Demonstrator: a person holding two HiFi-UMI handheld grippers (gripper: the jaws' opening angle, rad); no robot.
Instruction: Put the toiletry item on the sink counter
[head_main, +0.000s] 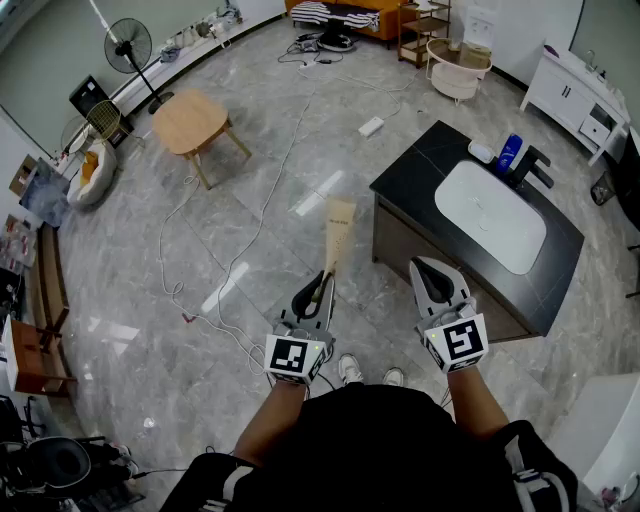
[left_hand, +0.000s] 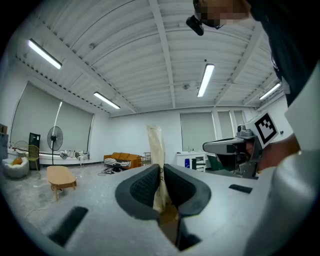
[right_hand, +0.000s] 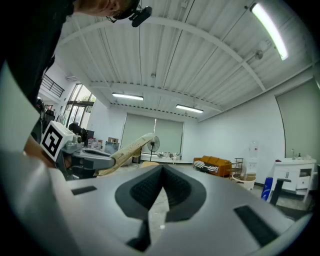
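The toiletry item (head_main: 338, 232) is a long, flat, pale tan pack, seemingly a soft tube or sachet, with small dark print that is too fine to read. Its lower end is pinched between the dark pads of the left hand-held gripper (head_main: 320, 284), and the rest stands out beyond the jaws, pointing away from the person and leaning a little to one side. It hangs in the air above the grey marble floor, touching nothing else. The sink counter (head_main: 420, 165), a dark-topped cabinet with a white oval basin (head_main: 490, 215) sunk into it, stands near the item on its right, and the item is clear of its nearest corner.
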